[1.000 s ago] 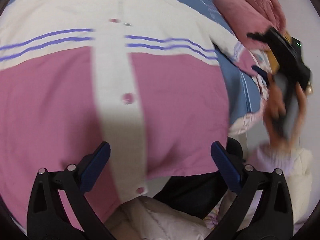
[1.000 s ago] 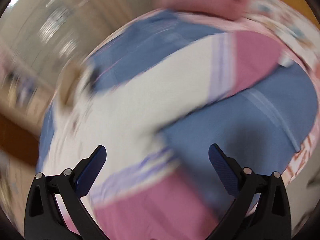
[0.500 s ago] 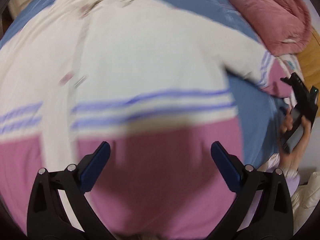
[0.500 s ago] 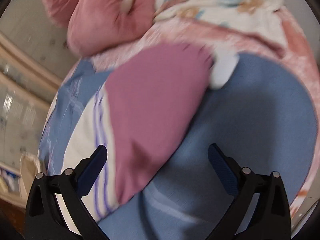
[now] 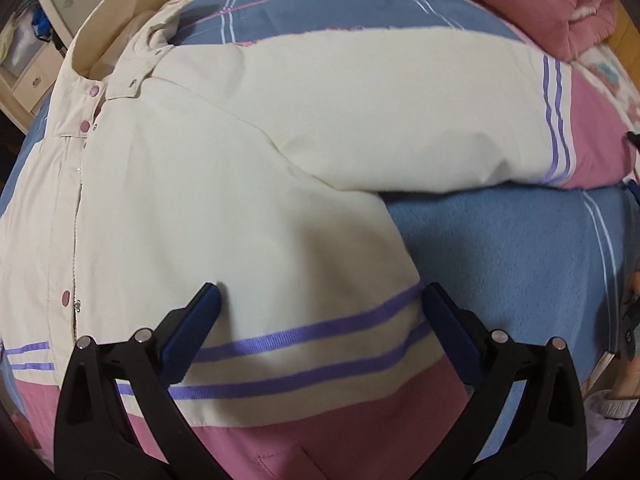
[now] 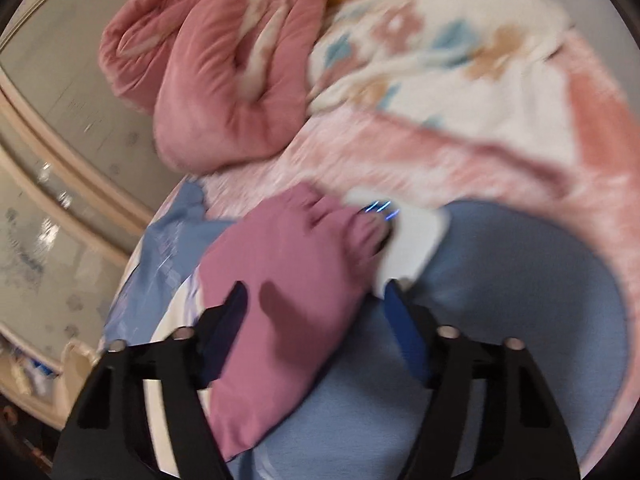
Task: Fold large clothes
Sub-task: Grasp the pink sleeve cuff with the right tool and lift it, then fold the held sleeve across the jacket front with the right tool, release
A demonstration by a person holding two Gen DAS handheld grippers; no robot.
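Pink cuff [image 6: 288, 264] now lay between the closing right gripper [image 6: 316, 300]; left gripper [image 5: 320, 304], wide and empty, had swung over the jacket [image 5: 224, 184]. Sleeve fold imminent.

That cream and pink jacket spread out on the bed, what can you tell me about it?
The jacket is a puffy hooded coat, cream on top and pink at the hem, with two purple stripes between. Pink snaps run down its closed front, and the fabric looks smooth. It lies flat, front up, on the blue bed cover, hood toward the far end. One sleeve stretches sideways; its pink cuff end lies between the closing jaws of the right hand-held gripper. The left hand-held gripper is open above the striped side.
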